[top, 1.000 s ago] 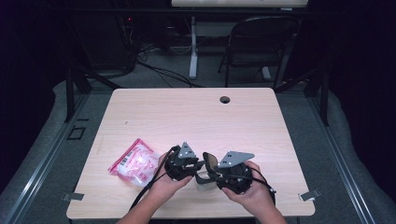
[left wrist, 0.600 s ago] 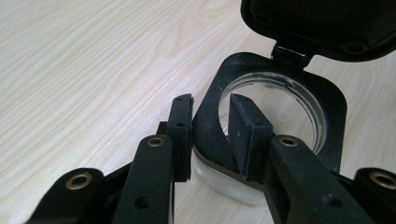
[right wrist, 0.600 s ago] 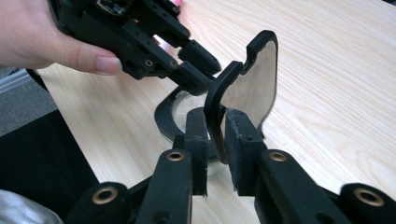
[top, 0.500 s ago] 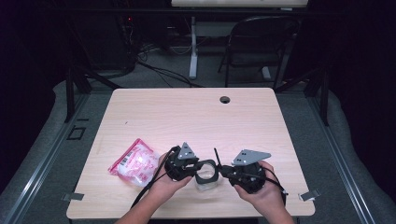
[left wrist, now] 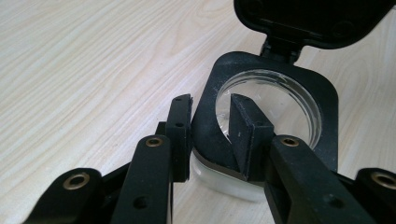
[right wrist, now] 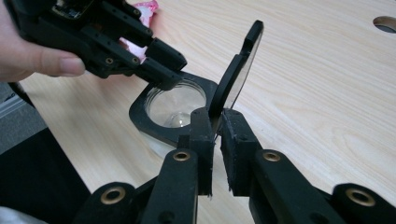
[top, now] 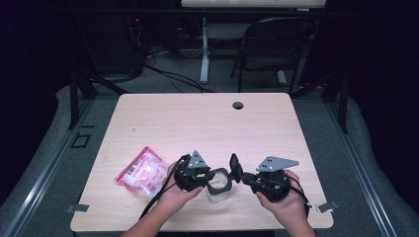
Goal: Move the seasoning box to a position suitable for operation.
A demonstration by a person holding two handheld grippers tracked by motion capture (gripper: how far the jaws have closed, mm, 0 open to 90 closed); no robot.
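Left gripper view: jar collar pinched, lid stood open

Your left tongs (left wrist: 210, 135) grip the black collar of the clear jar (left wrist: 268, 100) on the worktop (top: 197, 123). Your right tongs (right wrist: 215, 144), which have just been closing, clamp the flip lid (right wrist: 238, 70), now upright where earlier it lay lower. The jar's base is hidden.
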